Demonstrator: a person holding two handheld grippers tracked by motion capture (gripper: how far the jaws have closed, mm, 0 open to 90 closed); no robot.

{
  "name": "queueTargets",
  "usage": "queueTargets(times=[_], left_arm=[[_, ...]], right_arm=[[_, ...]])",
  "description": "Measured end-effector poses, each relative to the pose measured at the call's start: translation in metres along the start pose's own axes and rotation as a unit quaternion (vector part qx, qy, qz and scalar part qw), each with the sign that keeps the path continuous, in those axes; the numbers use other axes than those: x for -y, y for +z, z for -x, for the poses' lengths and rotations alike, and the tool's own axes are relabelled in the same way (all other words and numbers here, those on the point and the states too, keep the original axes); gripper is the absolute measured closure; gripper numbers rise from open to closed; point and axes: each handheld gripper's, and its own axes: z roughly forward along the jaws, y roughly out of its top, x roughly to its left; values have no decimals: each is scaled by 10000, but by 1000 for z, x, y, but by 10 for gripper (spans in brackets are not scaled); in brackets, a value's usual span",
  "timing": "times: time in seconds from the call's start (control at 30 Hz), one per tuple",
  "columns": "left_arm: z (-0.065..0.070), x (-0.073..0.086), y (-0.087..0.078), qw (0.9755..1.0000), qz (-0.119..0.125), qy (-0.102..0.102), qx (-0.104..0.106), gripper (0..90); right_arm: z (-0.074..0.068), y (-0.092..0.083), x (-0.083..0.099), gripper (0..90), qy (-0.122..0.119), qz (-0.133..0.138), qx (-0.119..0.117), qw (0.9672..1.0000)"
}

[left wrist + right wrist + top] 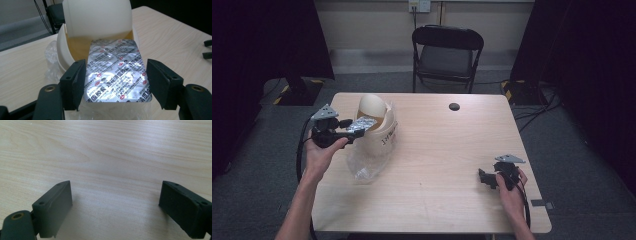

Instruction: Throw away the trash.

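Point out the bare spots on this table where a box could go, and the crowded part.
Free: the wide middle of the table, between the bin and the right gripper, and the far right strip past the black cap. Crowded: the left side, where bin, plastic bag, blister pack and left gripper bunch together.

- The cream container [374, 117] and crumpled clear bag [368, 161] crowd the table's [447, 195] left rear.
- A small black disc [454, 106] sits near the far edge, possibly flush.
- Bare wood spans the middle and lies under the right gripper [115, 202].
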Motion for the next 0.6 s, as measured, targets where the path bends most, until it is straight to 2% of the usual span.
queueTargets(times=[0.17, 0.37, 0.4, 0.6], left_arm=[[-2, -3, 3, 10000, 63, -68, 36, 341], [-3, -8, 8, 9999, 82, -32, 93, 340], [-5, -10, 11, 10000, 5, -8, 83, 340], [-7, -13, 21, 9999, -53, -30, 84, 340]], right_arm=[[0, 0, 0, 104, 2, 0, -1, 10000], [0, 0, 0, 104, 0, 0, 0, 10000], [0, 0, 0, 104, 1, 0, 0, 10000], [0, 0, 0, 104, 5, -2, -1, 10000]])
